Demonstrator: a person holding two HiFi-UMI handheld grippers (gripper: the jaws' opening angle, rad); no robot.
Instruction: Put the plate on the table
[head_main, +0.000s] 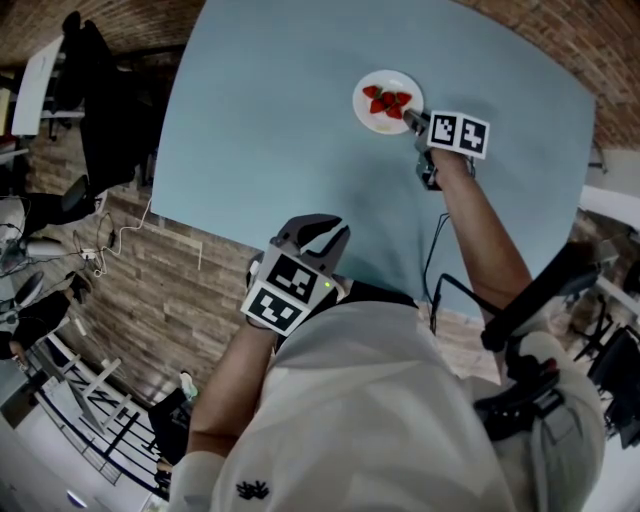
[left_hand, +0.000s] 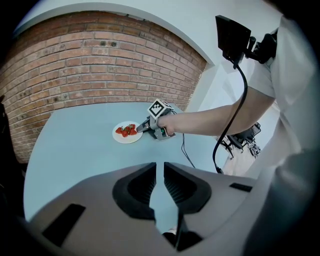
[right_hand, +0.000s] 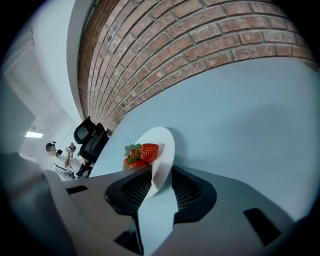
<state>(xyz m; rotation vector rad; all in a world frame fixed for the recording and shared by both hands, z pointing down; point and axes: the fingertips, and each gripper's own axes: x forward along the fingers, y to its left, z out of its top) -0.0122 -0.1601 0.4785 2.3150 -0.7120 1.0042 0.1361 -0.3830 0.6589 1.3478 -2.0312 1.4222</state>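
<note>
A small white plate with red strawberries is on the far part of the light blue table. My right gripper is shut on the plate's near right rim. In the right gripper view the rim of the plate stands between the pads of that gripper, beside the strawberries. In the left gripper view the plate looks flat on the table, with the right gripper at its rim. My left gripper hovers over the table's near edge. Its jaws are nearly together and hold nothing.
A brick wall runs behind the table's far side. A black office chair stands off the table's left edge. A black cable hangs from the right arm. The plate is the only object on the table.
</note>
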